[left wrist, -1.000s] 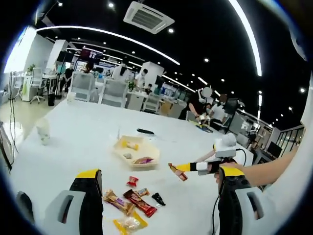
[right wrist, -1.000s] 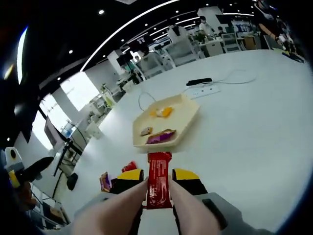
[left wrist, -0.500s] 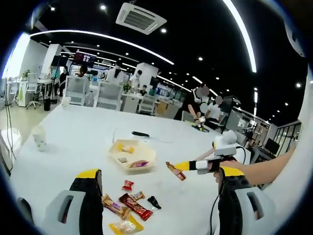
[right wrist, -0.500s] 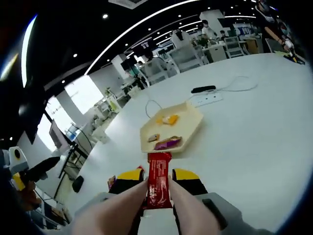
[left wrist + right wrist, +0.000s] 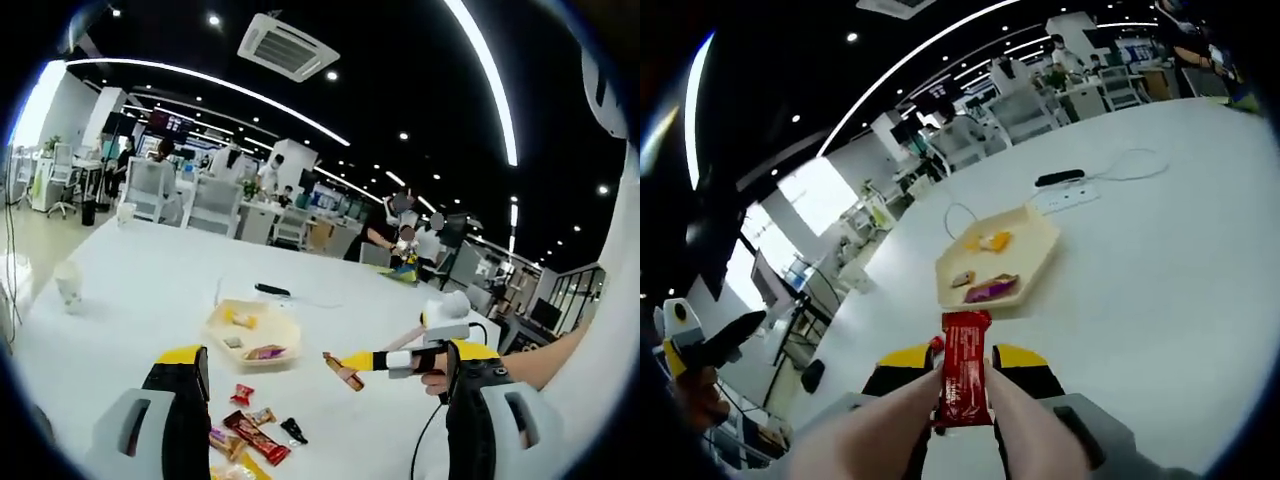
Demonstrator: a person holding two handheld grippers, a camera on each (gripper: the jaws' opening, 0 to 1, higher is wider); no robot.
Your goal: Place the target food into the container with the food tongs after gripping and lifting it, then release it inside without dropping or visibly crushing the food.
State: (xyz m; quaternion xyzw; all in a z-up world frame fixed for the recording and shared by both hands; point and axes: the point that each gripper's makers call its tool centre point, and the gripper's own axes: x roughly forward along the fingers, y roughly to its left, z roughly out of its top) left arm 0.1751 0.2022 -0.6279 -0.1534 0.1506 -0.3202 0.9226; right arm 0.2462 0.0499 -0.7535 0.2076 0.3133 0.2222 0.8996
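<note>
- Right tool (image 5: 962, 375) is clamped on a red snack bar (image 5: 963, 382), gripped between its two pale tong arms; the bar's long axis runs straight ahead along the jaws, and it hangs above the white tabletop (image 5: 1160, 260), not resting on it.
- From the left gripper view I see the right tool (image 5: 352, 363) come in from the right with the bar (image 5: 340, 370) at its tip, a hand (image 5: 432, 378) behind it.
- Left tool (image 5: 325, 420) has its jaws standing wide apart with nothing between them, so I call it open and idle.
- Beige tray (image 5: 1035, 255) is the container, and it lies ahead of the bar, just beyond its far end, a little to the right of the bar's line. It already carries a purple packet (image 5: 992, 290), a small brown piece (image 5: 962, 279) and a yellow piece (image 5: 990, 241).
- My judgement: the right tool is far the nearer to the tray, so the coming move is a short carry forward, then down, then a gentle release (grip looks light; I see no crushing of the wrapper).
- Left gripper view gives what the right one lacks: the loose snacks (image 5: 255, 440) lying on the tabletop near the left tool, on the near side of the tray (image 5: 285, 335).
- Right gripper view alone gives the tray's contents clearly, plus a power strip (image 5: 1065, 198) with its cable (image 5: 1130, 165) beyond the tray.
</note>
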